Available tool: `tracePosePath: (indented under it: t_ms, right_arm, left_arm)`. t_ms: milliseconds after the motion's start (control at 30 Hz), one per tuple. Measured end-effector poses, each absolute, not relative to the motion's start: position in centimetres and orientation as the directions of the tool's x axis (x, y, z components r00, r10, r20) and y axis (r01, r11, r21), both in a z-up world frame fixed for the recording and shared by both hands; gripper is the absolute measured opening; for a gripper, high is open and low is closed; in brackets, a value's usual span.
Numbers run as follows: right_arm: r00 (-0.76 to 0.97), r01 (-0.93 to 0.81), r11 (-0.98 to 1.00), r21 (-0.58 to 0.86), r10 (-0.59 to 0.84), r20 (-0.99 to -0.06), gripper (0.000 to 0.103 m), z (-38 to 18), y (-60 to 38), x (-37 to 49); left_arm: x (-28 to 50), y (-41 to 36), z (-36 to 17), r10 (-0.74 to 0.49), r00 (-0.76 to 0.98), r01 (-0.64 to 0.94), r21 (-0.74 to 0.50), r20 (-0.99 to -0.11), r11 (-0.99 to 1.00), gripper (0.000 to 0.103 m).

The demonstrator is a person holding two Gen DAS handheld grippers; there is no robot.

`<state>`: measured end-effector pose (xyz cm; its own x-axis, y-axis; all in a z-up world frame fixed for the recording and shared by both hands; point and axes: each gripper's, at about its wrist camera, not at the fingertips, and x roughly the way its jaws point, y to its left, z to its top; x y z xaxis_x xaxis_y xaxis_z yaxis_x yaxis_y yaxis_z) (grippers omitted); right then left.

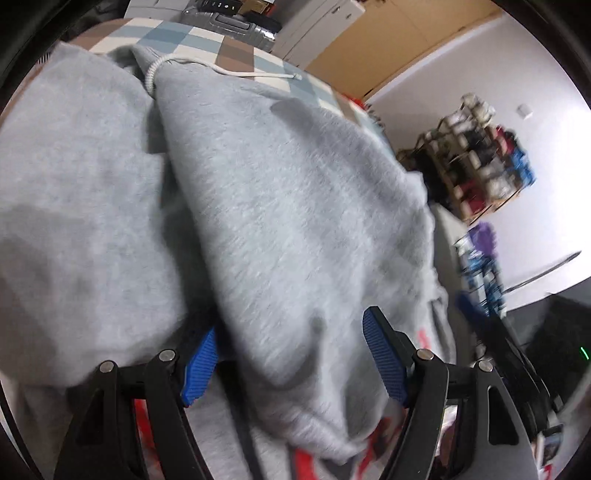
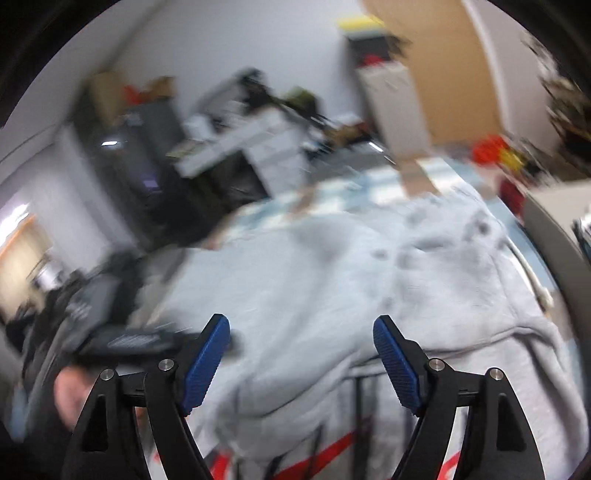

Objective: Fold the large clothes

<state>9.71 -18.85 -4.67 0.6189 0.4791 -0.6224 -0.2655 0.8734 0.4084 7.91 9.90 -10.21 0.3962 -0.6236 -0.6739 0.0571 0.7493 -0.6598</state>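
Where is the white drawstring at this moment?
Left wrist view, upper centre: the white drawstring lies at the far end of the grey hoodie, trailing right onto the checkered cloth.

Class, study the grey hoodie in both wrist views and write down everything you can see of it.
The grey hoodie is a large, fleecy, heather-grey garment lying crumpled on a checked cloth. A white drawstring trails from its hood opening. Red print shows on the layer nearest the cameras. A thick fold lies between the open blue pads of the left gripper; whether they touch it is unclear. The right gripper, also open, hovers over the blurred fabric.
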Motion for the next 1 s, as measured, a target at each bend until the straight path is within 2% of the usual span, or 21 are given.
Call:
tracePosePath:
  t_ms: [33,67,133,167,200,233,267,300,333,467,567,733,800,900,1000]
  right_arm:
    - [0.588,-0.223,0.872,0.435,0.476,-0.653,0.078,-5.4,-19.1,11.5]
    - [0.569,-0.195,0.868,0.456,0.479,-0.668,0.069,-6.0,-19.3,12.9]
    - [0.531,-0.140,0.861,0.489,0.482,-0.696,0.062,-7.3,-19.4,15.4]
    - [0.516,-0.116,0.859,0.499,0.481,-0.708,0.061,-7.8,-19.4,16.1]
    - [0.502,-0.098,0.851,0.516,0.490,-0.713,0.057,-8.5,-19.4,16.7]
    - [0.477,-0.090,0.839,0.537,0.509,-0.717,0.040,-9.3,-19.2,17.3]
    - [0.465,-0.085,0.836,0.541,0.514,-0.721,0.028,-9.7,-19.2,17.5]
    - [0.459,-0.085,0.833,0.547,0.520,-0.721,0.025,-9.9,-19.1,17.4]
    - [0.466,-0.096,0.822,0.561,0.535,-0.704,0.017,-9.7,-19.2,17.3]
    - [0.505,-0.132,0.762,0.634,0.602,-0.618,0.015,-8.4,-20.4,16.6]
    - [0.534,-0.146,0.776,0.613,0.584,-0.612,0.014,-7.4,-20.5,15.0]
    - [0.561,-0.174,0.800,0.574,0.560,-0.610,0.015,-5.3,-21.2,12.1]
    - [0.556,-0.166,0.817,0.553,0.540,-0.632,0.015,-5.0,-21.5,11.5]
    - [0.518,-0.145,0.850,0.507,0.502,-0.692,0.015,-6.0,-21.3,11.2]
    - [0.516,-0.176,0.910,0.374,0.409,-0.753,0.017,-7.0,-20.0,11.1]
  left_arm:
    - [8.0,10.1,-10.3,-0.631,0.409,0.048,-0.675,-0.659,0.737,0.070]
    - [8.1,10.2,-10.3,-0.628,0.418,0.039,-0.678,-0.656,0.734,0.070]
    - [8.3,10.1,-10.5,-0.619,0.428,0.031,-0.673,-0.659,0.739,0.070]
    - [8.3,10.0,-10.5,-0.606,0.436,0.027,-0.663,-0.666,0.748,0.064]
    - [8.3,9.8,-10.4,-0.591,0.441,0.023,-0.649,-0.676,0.760,0.051]
    - [8.3,9.7,-10.4,-0.569,0.447,0.015,-0.630,-0.691,0.776,0.044]
    - [8.3,9.8,-10.4,-0.550,0.450,0.008,-0.613,-0.703,0.790,0.029]
    - [8.3,9.9,-10.4,-0.541,0.452,0.001,-0.607,-0.709,0.795,0.012]
    - [8.4,10.0,-10.5,-0.548,0.451,-0.003,-0.615,-0.705,0.788,0.007]
    - [8.0,11.5,-10.4,-0.624,0.458,-0.035,-0.715,-0.633,0.699,0.005]
    - [6.6,11.5,-8.6,-0.638,0.495,0.007,-0.732,-0.590,0.682,0.005]
    - [3.8,10.0,-6.3,-0.645,0.510,0.084,-0.714,-0.568,0.695,0.005]
    - [2.9,9.2,-6.1,-0.645,0.495,0.102,-0.698,-0.582,0.709,0.005]
    - [2.6,8.0,-7.1,-0.603,0.458,0.097,-0.637,-0.654,0.765,0.005]
    - [3.3,7.8,-8.9,-0.582,0.398,0.055,-0.615,-0.709,0.786,0.006]
